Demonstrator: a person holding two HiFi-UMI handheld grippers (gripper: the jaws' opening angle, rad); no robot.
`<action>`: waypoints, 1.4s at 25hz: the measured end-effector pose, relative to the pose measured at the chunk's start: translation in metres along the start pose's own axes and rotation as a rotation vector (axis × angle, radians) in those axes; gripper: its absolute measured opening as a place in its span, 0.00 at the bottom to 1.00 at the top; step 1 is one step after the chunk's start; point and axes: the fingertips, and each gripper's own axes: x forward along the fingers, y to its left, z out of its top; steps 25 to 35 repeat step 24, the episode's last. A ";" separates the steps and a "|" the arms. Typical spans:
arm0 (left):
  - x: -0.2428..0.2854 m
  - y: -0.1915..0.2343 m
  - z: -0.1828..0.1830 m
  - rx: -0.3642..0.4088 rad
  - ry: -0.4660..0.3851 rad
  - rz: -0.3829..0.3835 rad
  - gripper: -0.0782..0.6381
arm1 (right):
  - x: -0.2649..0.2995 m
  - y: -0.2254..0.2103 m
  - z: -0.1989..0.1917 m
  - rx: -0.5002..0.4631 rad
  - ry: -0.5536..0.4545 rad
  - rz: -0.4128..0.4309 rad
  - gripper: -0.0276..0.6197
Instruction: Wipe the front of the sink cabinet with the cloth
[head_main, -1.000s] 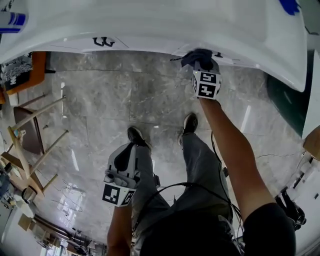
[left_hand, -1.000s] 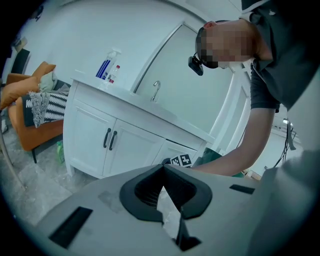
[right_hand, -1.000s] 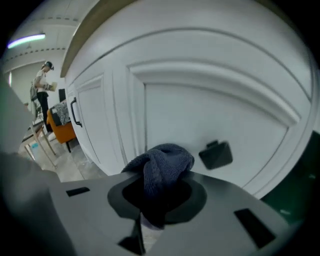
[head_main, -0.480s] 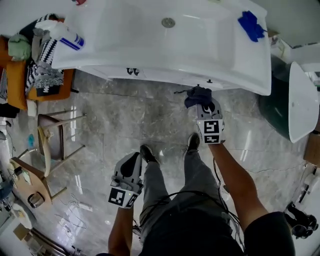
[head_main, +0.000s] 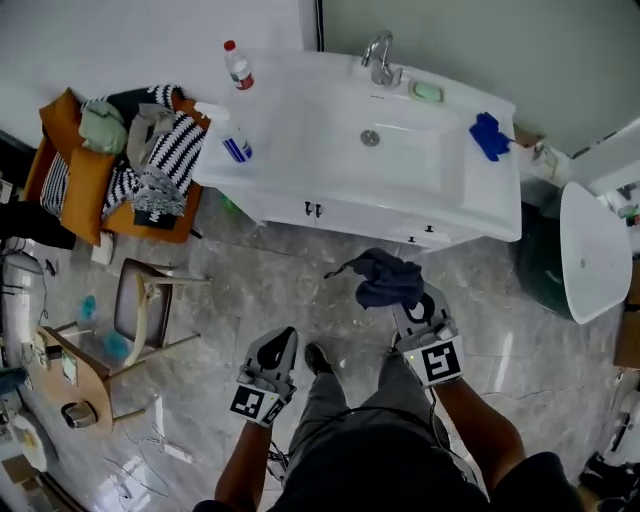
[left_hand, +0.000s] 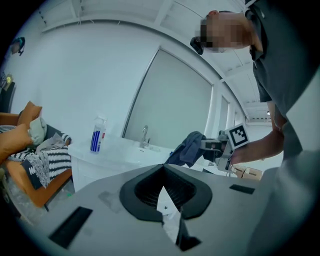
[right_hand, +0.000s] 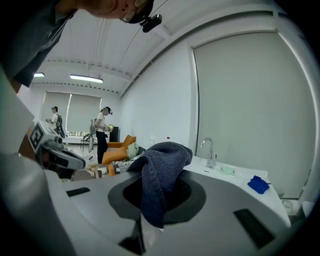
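Observation:
The white sink cabinet (head_main: 340, 215) stands against the wall, its front with small dark handles facing me. A dark blue cloth (head_main: 385, 278) hangs bunched from my right gripper (head_main: 410, 300), which is shut on it, in the air a short way in front of the cabinet and not touching it. The right gripper view shows the cloth (right_hand: 161, 172) draped over the jaws. My left gripper (head_main: 284, 338) is lower and to the left, above the floor, shut and holding nothing. In the left gripper view the cloth (left_hand: 186, 150) hangs in front of the cabinet (left_hand: 97, 162).
On the counter stand a spray bottle (head_main: 228, 135), a red-capped bottle (head_main: 238, 65), a green soap dish (head_main: 427, 92) and a blue rag (head_main: 490, 135). An orange armchair (head_main: 70, 175) piled with clothes and a wooden chair (head_main: 140, 310) are left. A white round fixture (head_main: 590, 250) stands right.
The right gripper and cloth have come away from the cabinet front, which they were touching a second ago. The view has drawn back, so the whole sink shows. The left gripper stays low.

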 end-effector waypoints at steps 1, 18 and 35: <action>-0.005 0.001 0.006 0.007 -0.003 -0.006 0.12 | -0.005 0.011 0.016 0.025 -0.012 0.019 0.11; -0.069 -0.017 0.065 0.060 -0.020 -0.133 0.11 | -0.098 0.084 0.135 0.034 -0.115 -0.039 0.10; -0.055 -0.024 0.083 0.146 -0.110 -0.231 0.12 | -0.104 0.079 0.142 -0.016 -0.113 -0.108 0.10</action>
